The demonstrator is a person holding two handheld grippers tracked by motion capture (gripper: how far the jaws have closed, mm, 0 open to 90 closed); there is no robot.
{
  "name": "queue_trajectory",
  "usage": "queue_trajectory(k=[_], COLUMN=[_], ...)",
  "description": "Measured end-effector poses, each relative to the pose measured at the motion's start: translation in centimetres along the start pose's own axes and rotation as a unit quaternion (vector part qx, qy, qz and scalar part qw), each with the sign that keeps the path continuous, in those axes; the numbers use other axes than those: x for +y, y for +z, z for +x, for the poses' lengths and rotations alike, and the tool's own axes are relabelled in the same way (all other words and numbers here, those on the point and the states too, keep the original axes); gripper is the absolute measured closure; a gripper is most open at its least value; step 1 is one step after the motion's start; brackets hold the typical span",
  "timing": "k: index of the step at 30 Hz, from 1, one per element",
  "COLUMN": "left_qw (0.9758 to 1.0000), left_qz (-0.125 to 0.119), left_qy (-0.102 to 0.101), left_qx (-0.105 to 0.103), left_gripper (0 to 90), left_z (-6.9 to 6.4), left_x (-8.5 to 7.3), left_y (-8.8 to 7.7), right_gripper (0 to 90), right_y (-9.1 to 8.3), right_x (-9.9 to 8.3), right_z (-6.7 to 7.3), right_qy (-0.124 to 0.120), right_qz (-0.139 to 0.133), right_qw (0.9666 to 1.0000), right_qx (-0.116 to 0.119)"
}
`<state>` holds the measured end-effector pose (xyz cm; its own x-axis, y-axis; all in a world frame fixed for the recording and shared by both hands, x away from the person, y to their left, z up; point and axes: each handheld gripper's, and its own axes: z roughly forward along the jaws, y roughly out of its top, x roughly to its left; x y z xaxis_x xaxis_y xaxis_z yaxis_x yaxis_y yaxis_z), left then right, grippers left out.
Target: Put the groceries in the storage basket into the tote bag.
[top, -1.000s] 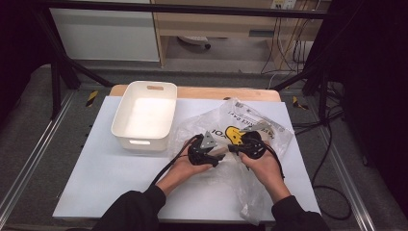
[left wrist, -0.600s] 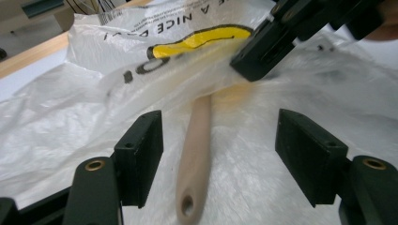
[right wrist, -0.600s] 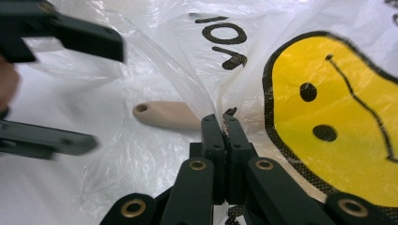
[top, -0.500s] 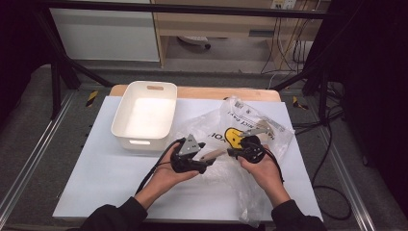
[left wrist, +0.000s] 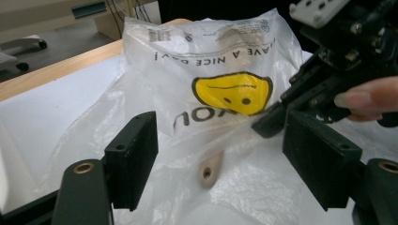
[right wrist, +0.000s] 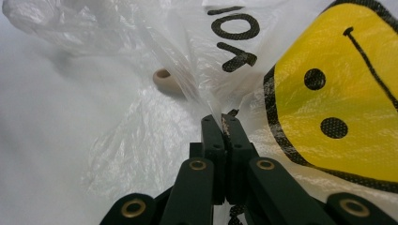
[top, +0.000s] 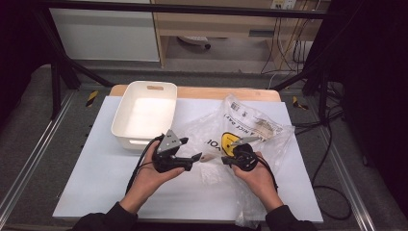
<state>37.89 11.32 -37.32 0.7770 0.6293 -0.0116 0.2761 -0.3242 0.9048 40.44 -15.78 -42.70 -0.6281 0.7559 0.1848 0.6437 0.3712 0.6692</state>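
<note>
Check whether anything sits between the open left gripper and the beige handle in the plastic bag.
Yes: the thin film of the plastic bag covers the beige handle, which lies inside it ahead of the open left gripper. The right gripper is shut on the bag's film beside the smiley print. Nothing else visible blocks the way.

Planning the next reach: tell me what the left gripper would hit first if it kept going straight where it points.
Most likely the clear plastic bag, with the beige handle end inside it just ahead of the open left gripper. The right gripper, shut on the bag, sits off to the side; depth is uncertain.
</note>
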Motion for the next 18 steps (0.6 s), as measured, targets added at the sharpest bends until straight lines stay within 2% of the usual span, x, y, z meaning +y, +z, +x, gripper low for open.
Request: queue_trajectory(k=[2,5,8,16,18], left_qw=[0.9999,0.9998,0.9991,0.9973,0.9963], left_qz=[-0.001,-0.007,-0.006,-0.019,-0.025], left_qy=[0.003,-0.006,-0.003,-0.012,-0.022], left_qx=[0.012,0.020,0.041,0.070,0.080], left_gripper=[26.3,24.5,20.4,13.7,8.9], left_z=[0.1,0.6,0.9,2.3,2.9], left_x=[0.0,0.2,0.4,0.4,0.3], left_y=[-0.3,-0.9,-1.5,-3.3,-3.7], right_gripper=[90.0,90.0,90.0,88.1,87.0], right_y=[0.3,0.4,0.4,0.4,0.4], right_x=[-0.3,-0.8,-1.3,-2.0,-1.9], right_z=[0.1,0.2,0.4,0.4,0.4], right_qy=[-0.003,-0.003,-0.005,-0.003,-0.003], right_qz=[0.006,0.011,0.017,0.020,0.019], right_qw=[1.0000,0.9999,0.9998,0.9998,0.9998], right_qx=[0.000,0.001,0.000,-0.003,-0.005])
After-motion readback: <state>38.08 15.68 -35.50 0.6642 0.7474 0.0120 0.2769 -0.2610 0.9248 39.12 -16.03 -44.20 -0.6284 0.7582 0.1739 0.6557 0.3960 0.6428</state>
